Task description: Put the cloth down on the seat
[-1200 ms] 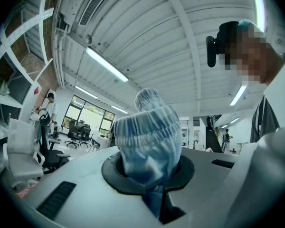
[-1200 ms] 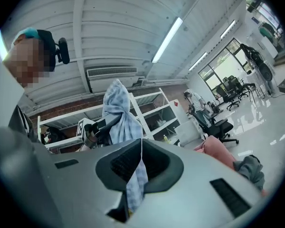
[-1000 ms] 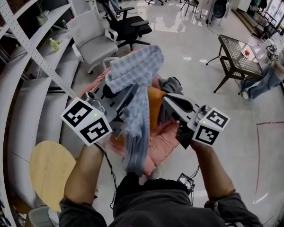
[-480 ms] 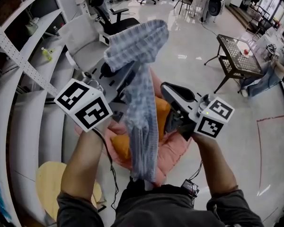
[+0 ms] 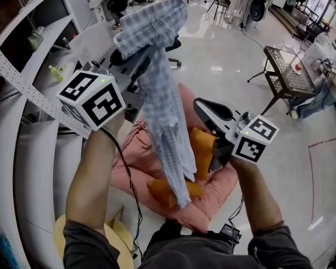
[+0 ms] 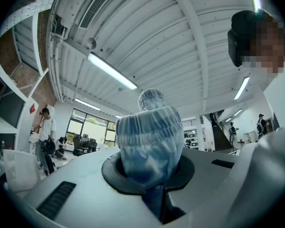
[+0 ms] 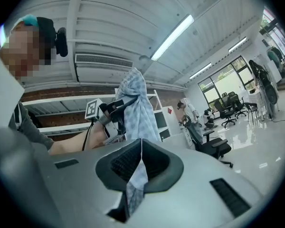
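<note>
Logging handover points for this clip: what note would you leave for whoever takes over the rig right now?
Left gripper: shut on the bunched top of the checked cloth, held high.
Right gripper: shut on a thin edge of the same cloth, lower down.
Cloth: hangs in the air, its tail dangling over the pink seat; whether it touches I cannot tell.
Done: cloth lifted and brought over the seat.
Left: lower it onto the seat, then open both grippers.

Blue-white checked cloth (image 5: 159, 88); pink seat (image 5: 140, 156).
</note>
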